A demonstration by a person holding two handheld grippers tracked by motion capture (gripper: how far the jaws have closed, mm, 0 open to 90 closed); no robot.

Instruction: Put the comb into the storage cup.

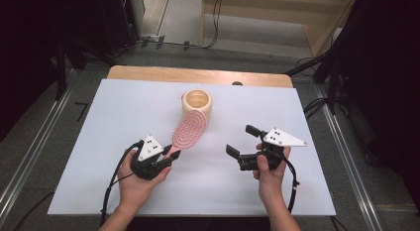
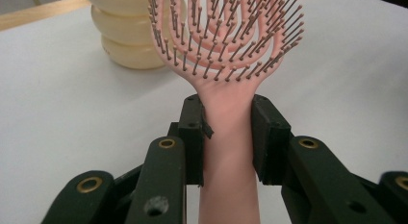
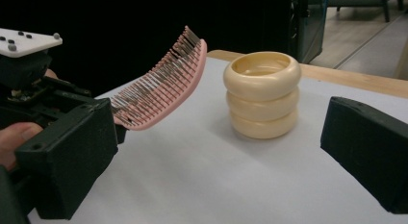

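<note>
A pink hairbrush [image 1: 190,128] hangs over the white table, its bristles facing up and its head close to a cream ringed cup [image 1: 197,104]. My left gripper [image 1: 171,156] is shut on the brush's handle. In the left gripper view the jaws of the left gripper [image 2: 227,123] clamp the handle on both sides, with the hairbrush [image 2: 226,36] head rising ahead and the cup [image 2: 126,41] behind it to the left. My right gripper [image 1: 242,140] stands open to the right, with nothing between its fingers. Between the wide jaws of the right gripper [image 3: 219,156] I see the curved hairbrush [image 3: 163,89] and the cup [image 3: 262,94].
The white table top [image 1: 124,191] has a wooden edge [image 1: 198,75] at the back. Beyond it lie grey floor, cables and dark stands at both sides. A cable trails from each gripper toward the near edge.
</note>
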